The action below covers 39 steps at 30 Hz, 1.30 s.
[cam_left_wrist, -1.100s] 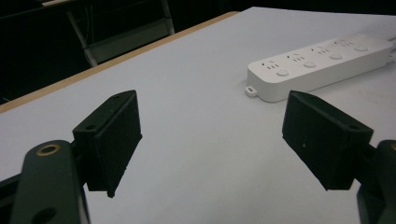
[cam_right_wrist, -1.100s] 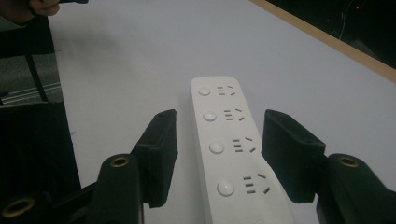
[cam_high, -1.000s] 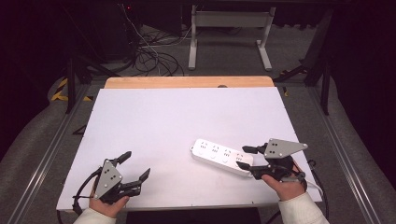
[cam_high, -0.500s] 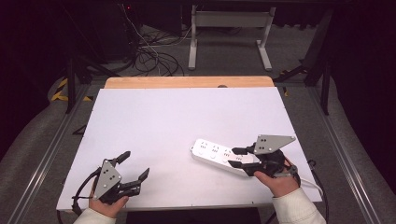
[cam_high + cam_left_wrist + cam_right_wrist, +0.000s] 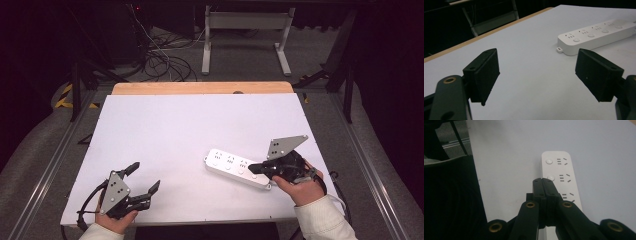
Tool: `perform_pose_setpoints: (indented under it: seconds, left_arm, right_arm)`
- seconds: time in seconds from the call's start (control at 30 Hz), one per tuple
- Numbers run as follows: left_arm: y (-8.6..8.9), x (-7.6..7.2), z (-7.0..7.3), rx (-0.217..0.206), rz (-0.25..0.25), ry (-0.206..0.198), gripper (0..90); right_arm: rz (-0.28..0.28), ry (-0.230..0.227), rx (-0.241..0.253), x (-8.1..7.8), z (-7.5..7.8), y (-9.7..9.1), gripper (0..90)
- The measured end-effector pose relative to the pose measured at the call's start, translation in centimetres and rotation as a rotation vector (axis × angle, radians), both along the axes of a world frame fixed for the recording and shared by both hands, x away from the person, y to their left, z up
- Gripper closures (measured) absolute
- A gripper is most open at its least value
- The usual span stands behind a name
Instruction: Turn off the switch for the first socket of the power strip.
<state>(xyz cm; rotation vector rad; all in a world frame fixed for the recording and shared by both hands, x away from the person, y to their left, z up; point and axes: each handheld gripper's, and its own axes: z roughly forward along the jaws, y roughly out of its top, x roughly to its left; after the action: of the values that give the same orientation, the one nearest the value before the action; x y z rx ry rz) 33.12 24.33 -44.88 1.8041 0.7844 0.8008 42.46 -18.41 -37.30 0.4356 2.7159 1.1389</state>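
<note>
A white power strip (image 5: 231,166) with several sockets and round buttons lies flat on the white table (image 5: 190,125), right of centre. My right gripper (image 5: 251,169) hovers over the strip's right half. Its jaws have just been closing and now stand shut with nothing between them. In the right gripper view the shut tips (image 5: 543,181) sit just above the power strip (image 5: 565,170), beside a round button (image 5: 551,177). My left gripper (image 5: 145,175) rests near the front left corner, open and empty. The left gripper view shows its jaws (image 5: 541,75) wide apart, the power strip (image 5: 596,37) farther off.
The table's far edge is a wooden strip (image 5: 200,88). Beyond it stand a metal frame (image 5: 245,35) and loose cables (image 5: 160,60) on the floor. Metal rails (image 5: 50,165) run along both sides. A black cable (image 5: 335,177) trails by the right hand.
The right gripper's jaws have closed from apart to shut. That gripper has shifted a little left over the strip and risen slightly. The left gripper has stayed put.
</note>
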Motion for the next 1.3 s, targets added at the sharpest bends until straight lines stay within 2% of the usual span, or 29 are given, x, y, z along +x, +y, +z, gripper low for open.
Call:
perform_pose_setpoints:
  seconds: [0.17, 0.2, 0.23, 0.27, 0.33, 0.37, 0.47, 0.67, 0.87, 0.93, 1.0, 1.03, 1.07, 1.17, 1.3]
  left_arm:
    - [0.0, 0.0, 0.0, 0.004, 0.000, -0.002, 19.8]
    - [0.0, 0.0, 0.0, 0.004, 0.000, -0.002, 19.8]
    - [0.0, 0.0, 0.0, 0.004, 0.000, -0.002, 19.8]
    - [0.0, 0.0, 0.0, 0.005, 0.000, -0.002, 19.8]
    - [0.0, 0.0, 0.0, 0.004, 0.001, -0.002, 19.8]
    - [0.0, 0.0, 0.0, 0.004, 0.001, -0.002, 19.9]
    - [0.0, 0.0, 0.0, 0.005, 0.002, 0.000, 19.8]
    - [0.0, 0.0, 0.0, 0.006, 0.002, -0.002, 19.8]
    - [0.0, 0.0, 0.0, 0.010, 0.003, 0.000, 19.8]
    - [0.0, 0.0, 0.0, 0.010, 0.003, 0.000, 19.8]
    - [0.0, 0.1, 0.0, 0.018, 0.004, -0.004, 19.9]
    - [0.0, 0.1, 0.0, 0.019, 0.005, -0.006, 19.9]
    - [0.0, 0.1, 0.0, 0.019, 0.005, -0.005, 19.9]
    - [0.0, 0.1, 0.0, 0.017, 0.004, -0.001, 19.8]
    - [0.0, 0.1, 0.0, 0.017, 0.004, -0.001, 19.9]
  right_arm:
    - [-0.023, 0.044, -0.031, 0.5, 0.0, 0.2, 90.0]
    - [-0.033, 0.062, -0.060, 0.8, 0.0, 0.4, 90.0]
    - [-0.033, 0.062, -0.060, 0.8, 0.0, 0.4, 90.0]
    - [-0.044, 0.076, -0.085, 1.0, 0.0, 0.6, 90.0]
    - [-0.047, 0.080, -0.093, 1.1, 0.0, 0.7, 90.0]
    - [-0.051, 0.089, -0.114, 1.3, 0.0, 0.9, 90.0]
    - [-0.058, 0.097, -0.134, 1.4, 0.0, 1.1, 90.0]
    - [-0.069, 0.116, -0.210, 2.0, -0.3, 1.9, 90.0]
    - [-0.075, 0.134, -0.234, 2.3, -0.4, 2.1, 90.0]
    - [-0.081, 0.143, -0.263, 2.6, -0.7, 2.3, 90.0]
    - [-0.082, 0.147, -0.268, 2.6, -0.8, 2.3, 90.0]
    - [-0.079, 0.150, -0.297, 2.8, -1.0, 2.5, 90.0]
    - [-0.079, 0.150, -0.297, 2.8, -1.0, 2.5, 90.0]
    - [-0.074, 0.165, -0.349, 3.2, -1.5, 2.9, 90.0]
    - [-0.073, 0.173, -0.385, 3.5, -2.0, 3.2, 90.0]
